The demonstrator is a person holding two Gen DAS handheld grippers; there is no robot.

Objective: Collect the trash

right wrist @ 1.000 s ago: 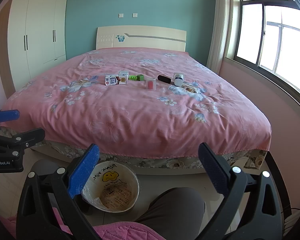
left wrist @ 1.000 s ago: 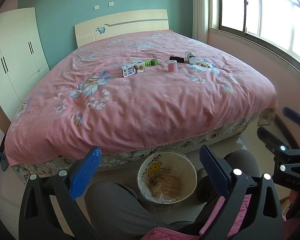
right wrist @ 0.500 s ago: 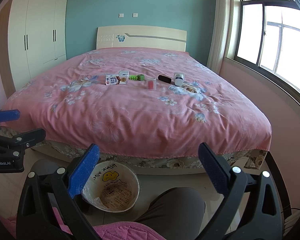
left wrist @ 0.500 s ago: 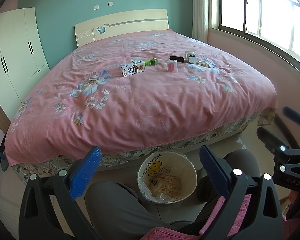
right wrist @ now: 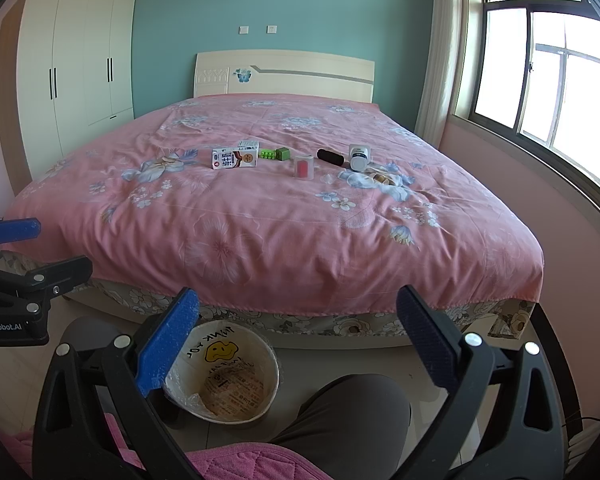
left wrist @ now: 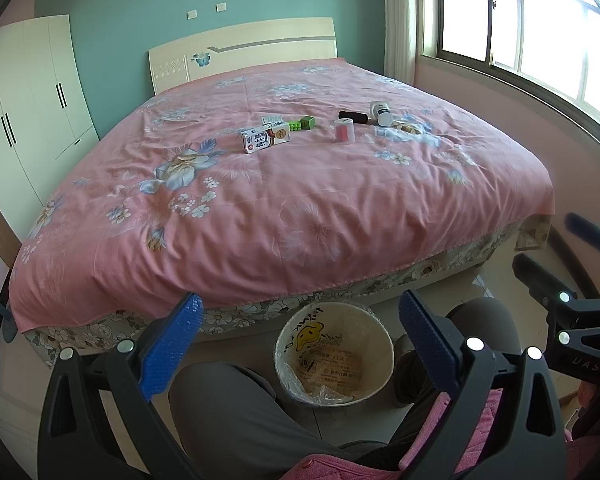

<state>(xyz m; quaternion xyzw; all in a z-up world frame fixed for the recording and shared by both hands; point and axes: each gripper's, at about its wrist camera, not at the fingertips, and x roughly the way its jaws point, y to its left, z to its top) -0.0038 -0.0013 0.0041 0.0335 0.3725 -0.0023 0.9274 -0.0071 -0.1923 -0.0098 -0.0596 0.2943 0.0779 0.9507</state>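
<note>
Trash lies in a row mid-bed on the pink floral cover: a milk carton (left wrist: 265,139) (right wrist: 235,158), a green block toy (left wrist: 302,123) (right wrist: 275,154), a clear cup with a red core (left wrist: 343,131) (right wrist: 303,167), a black cylinder (left wrist: 352,117) (right wrist: 330,157) and a white bottle (left wrist: 383,113) (right wrist: 358,157). A cream waste bin (left wrist: 334,354) (right wrist: 224,372) with a plastic liner stands on the floor at the bed's foot. My left gripper (left wrist: 300,334) and right gripper (right wrist: 298,336) are both open and empty, held low above the bin, far from the trash.
The person's grey-trousered knees (left wrist: 236,408) (right wrist: 352,420) flank the bin. A white wardrobe (right wrist: 76,60) stands at the left wall. A window (right wrist: 548,80) and pink wall run along the right. The bed's headboard (right wrist: 284,74) is at the far wall.
</note>
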